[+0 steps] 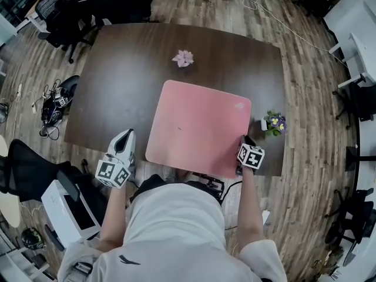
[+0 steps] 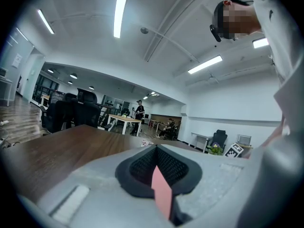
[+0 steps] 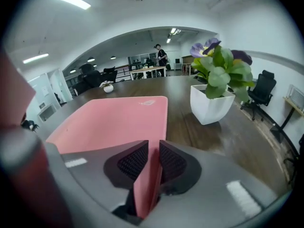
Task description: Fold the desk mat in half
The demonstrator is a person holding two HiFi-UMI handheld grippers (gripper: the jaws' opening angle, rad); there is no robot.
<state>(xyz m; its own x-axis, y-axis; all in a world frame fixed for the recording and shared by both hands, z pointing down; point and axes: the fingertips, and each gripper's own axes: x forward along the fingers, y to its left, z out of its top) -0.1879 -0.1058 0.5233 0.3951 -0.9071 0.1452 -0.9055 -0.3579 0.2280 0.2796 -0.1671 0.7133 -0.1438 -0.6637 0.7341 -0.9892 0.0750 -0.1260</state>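
Observation:
The pink desk mat [image 1: 200, 125] lies flat and unfolded on the dark wooden table [image 1: 129, 69]. My right gripper [image 1: 247, 141] sits at the mat's near right corner. In the right gripper view the mat [image 3: 114, 120] stretches ahead, and a pink sheet edge stands between the slightly parted jaws of the right gripper [image 3: 152, 148]. My left gripper [image 1: 128, 137] is just left of the mat's near left corner, with bare table showing between them. In its own view the left gripper [image 2: 156, 148] has its jaws together round a thin pink sliver; I cannot tell what that sliver belongs to.
A potted purple flower [image 1: 274, 123] stands close to the mat's right edge, just beyond my right gripper, and looms at the right in the right gripper view [image 3: 216, 87]. A small pink flower [image 1: 183, 58] sits beyond the mat's far edge. Office chairs and a white box [image 1: 64, 210] are at the left.

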